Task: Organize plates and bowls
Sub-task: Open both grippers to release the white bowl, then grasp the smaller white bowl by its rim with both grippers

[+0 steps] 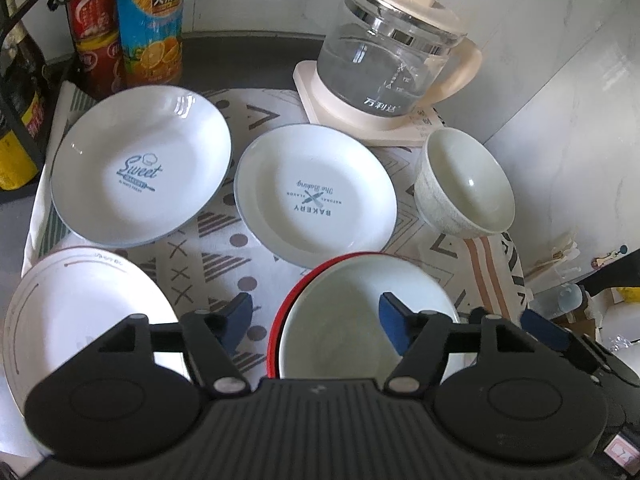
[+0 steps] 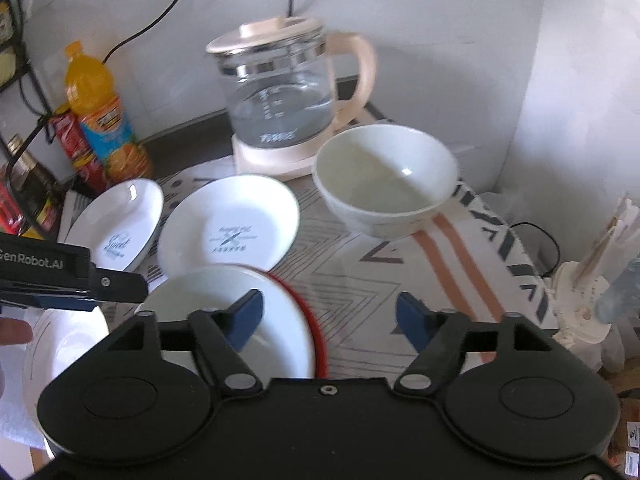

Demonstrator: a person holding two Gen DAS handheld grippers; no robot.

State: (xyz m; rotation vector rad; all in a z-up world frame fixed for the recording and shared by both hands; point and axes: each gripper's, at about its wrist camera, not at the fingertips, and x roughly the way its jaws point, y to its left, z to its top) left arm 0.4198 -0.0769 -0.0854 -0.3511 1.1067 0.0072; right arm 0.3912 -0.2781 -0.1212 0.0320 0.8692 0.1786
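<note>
A red-rimmed white bowl (image 1: 344, 312) (image 2: 208, 292) sits nearest on the patterned cloth. My left gripper (image 1: 316, 320) is open and straddles its left rim, one finger over the inside. My right gripper (image 2: 330, 318) is open too, with the bowl's right rim between its fingers. Behind lie a "Bakery" plate (image 1: 316, 196) (image 2: 228, 228) and a "Sweet" plate (image 1: 140, 164) (image 2: 116, 220). A plain white bowl (image 1: 464, 184) (image 2: 384, 180) stands at the back right. A flat white plate (image 1: 80, 312) (image 2: 64, 344) lies at the near left.
A glass kettle (image 1: 392, 52) (image 2: 288, 96) on its cream base stands at the back by the wall. An orange drink bottle (image 1: 150, 20) (image 2: 96, 112), red cans (image 1: 92, 24) and a black rack (image 1: 16, 80) crowd the back left. A chopstick holder (image 2: 588, 288) stands right.
</note>
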